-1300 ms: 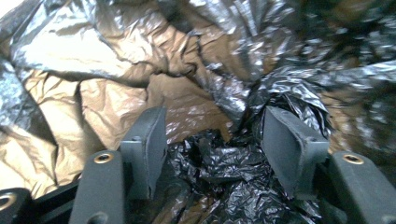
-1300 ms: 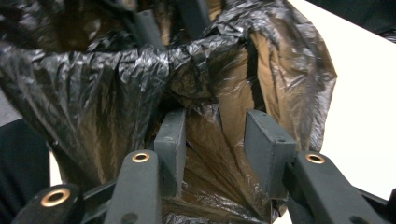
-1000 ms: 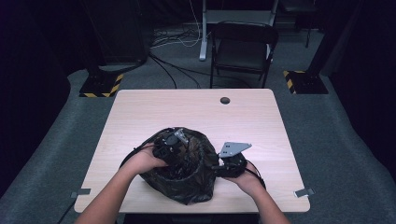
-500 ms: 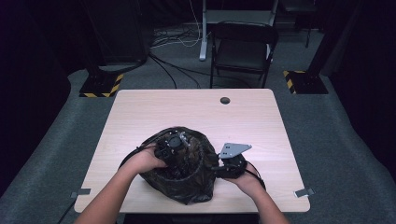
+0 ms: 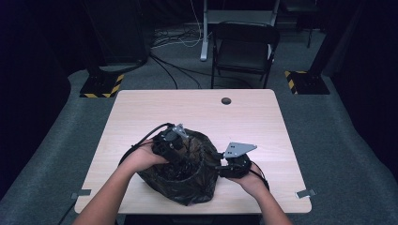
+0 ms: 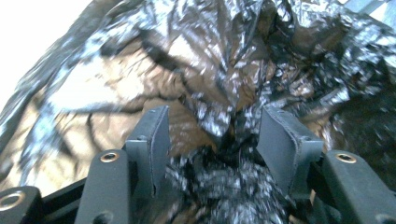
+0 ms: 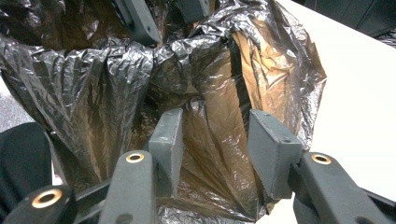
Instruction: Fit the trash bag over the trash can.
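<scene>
A crumpled plastic bag (image 5: 185, 171) sits on the near half of the table (image 5: 197, 110), between the left tool (image 5: 180, 159) at its top and the right tool (image 5: 217, 165) at its right edge; a chair (image 5: 244, 49) stands behind the table.

Crumpled black plastic bag (image 5: 187, 180), mouth open, table's near edge

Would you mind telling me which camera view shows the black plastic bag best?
The high view: there the whole black plastic bag sits on the table, its outline complete between both hands. The right gripper view shows a close stretch of crinkled wall and an open fold. The left gripper view shows blurred, shiny creases up close.
</scene>
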